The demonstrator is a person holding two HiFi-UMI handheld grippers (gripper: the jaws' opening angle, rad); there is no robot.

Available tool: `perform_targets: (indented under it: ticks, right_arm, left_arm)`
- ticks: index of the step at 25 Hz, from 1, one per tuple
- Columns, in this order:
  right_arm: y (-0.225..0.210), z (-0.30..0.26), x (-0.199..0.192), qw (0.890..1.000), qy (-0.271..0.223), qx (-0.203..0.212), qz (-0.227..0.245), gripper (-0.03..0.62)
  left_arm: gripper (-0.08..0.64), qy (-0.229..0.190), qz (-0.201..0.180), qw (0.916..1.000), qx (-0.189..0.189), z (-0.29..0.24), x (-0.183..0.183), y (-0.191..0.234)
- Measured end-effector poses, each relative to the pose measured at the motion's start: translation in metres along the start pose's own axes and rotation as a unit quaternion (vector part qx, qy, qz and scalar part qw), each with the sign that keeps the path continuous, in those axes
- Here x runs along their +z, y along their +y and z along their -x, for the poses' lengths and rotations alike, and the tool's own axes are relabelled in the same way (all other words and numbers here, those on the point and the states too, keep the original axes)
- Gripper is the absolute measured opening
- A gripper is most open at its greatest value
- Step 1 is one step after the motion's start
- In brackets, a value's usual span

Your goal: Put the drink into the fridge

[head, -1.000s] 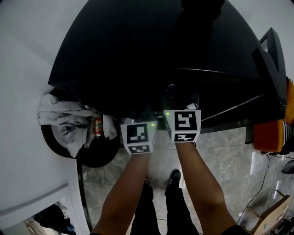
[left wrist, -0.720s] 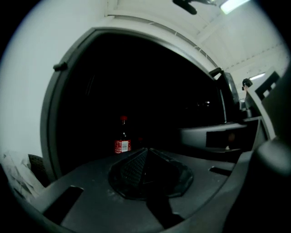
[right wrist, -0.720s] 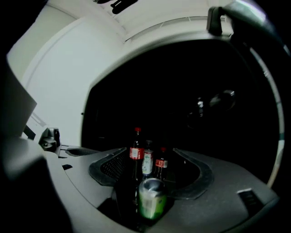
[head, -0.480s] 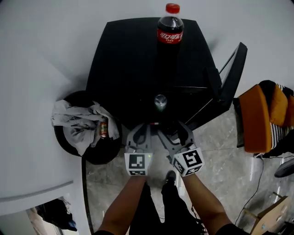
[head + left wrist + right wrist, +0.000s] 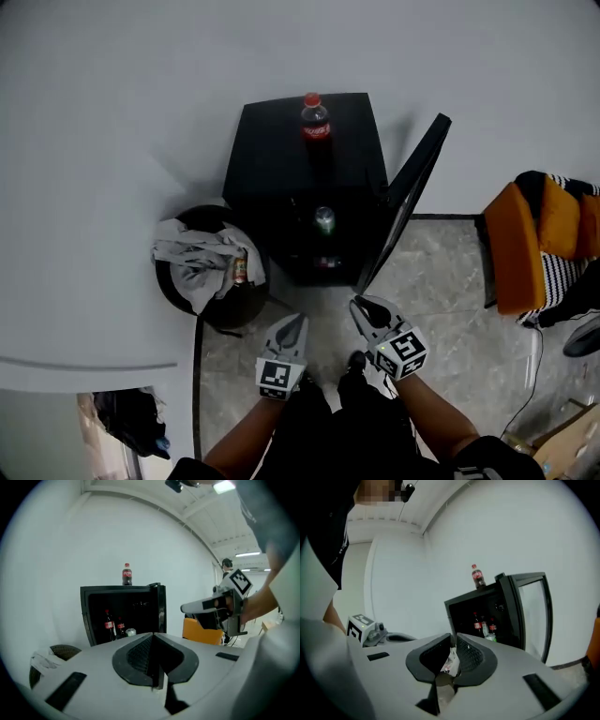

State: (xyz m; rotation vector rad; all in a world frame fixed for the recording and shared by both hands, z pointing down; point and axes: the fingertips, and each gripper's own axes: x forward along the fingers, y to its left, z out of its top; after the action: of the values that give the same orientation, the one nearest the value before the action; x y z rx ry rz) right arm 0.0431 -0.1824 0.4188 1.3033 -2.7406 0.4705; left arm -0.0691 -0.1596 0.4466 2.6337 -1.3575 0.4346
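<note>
The black fridge (image 5: 281, 141) stands against the wall with its door (image 5: 412, 187) swung open. A cola bottle (image 5: 315, 117) stands on its top. A green can (image 5: 324, 219) sits inside, and the left gripper view shows two small cola bottles (image 5: 108, 623) beside the can (image 5: 131, 632). Both grippers hang over the floor, well in front of the fridge. My left gripper (image 5: 291, 326) is shut with nothing between its pads. The jaws of my right gripper (image 5: 366, 309) have just been closing, and a small white and red scrap (image 5: 450, 660) sits pinched between the pads.
A black bin (image 5: 216, 305) with a grey rag (image 5: 192, 262) and a can (image 5: 240, 270) in it stands left of the fridge. An orange chair (image 5: 511, 244) is at the right. A white counter edge (image 5: 84, 361) lies at the left.
Both grippers have pulled back out of the fridge and away from it, so the whole fridge and its top now show. Both sets of jaws stood open half a second ago and are now closed.
</note>
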Motion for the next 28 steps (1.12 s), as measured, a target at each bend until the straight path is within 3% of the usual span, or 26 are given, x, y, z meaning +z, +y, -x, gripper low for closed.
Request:
perform_targets:
  ticks: [3,5,6,10,13,16,18,21,24,28]
  right_arm:
    - [0.046,0.01,0.039,0.996,-0.03,0.076,0.035,0.032]
    - [0.085,0.026,0.059,0.986,-0.034,0.156,0.058,0.028]
    - [0.101,0.035,0.065,0.981,-0.034,0.176,0.07,0.028]
    - [0.134,0.069,0.058,0.982,-0.011,0.13,0.135,0.028]
    - [0.167,0.091,0.035,0.984,0.0,0.12,0.13,0.029]
    - [0.203,0.114,0.001,0.987,0.02,0.122,0.098,0.029]
    - [0.226,0.126,-0.023,0.985,0.046,0.129,0.1,0.029]
    - [0.263,0.139,-0.051,0.977,0.091,0.16,0.106,0.029]
    - [0.275,0.15,-0.05,0.976,0.103,0.164,0.1,0.029]
    - [0.283,0.162,-0.047,0.974,0.103,0.164,0.117,0.029]
  left_arm:
    - [0.011,-0.013,-0.006,0.9997,-0.018,0.023,0.014,-0.014]
    - [0.011,-0.046,-0.016,0.9984,-0.03,0.035,0.035,-0.025]
    - [0.011,-0.062,-0.023,0.9972,-0.034,0.042,0.044,-0.028]
    - [0.011,-0.112,-0.032,0.9919,-0.051,0.08,0.063,-0.042]
    - [0.011,-0.128,-0.023,0.9897,-0.059,0.125,0.056,-0.054]
    - [0.011,-0.123,0.002,0.9885,-0.088,0.177,0.03,-0.074]
    - [0.011,-0.108,0.019,0.9877,-0.112,0.208,0.003,-0.086]
    - [0.011,-0.088,0.056,0.9887,-0.107,0.245,-0.032,-0.089]
    - [0.011,-0.098,0.048,0.9881,-0.108,0.261,-0.027,-0.1]
    - [0.011,-0.09,0.034,0.9853,-0.141,0.264,-0.017,-0.118]
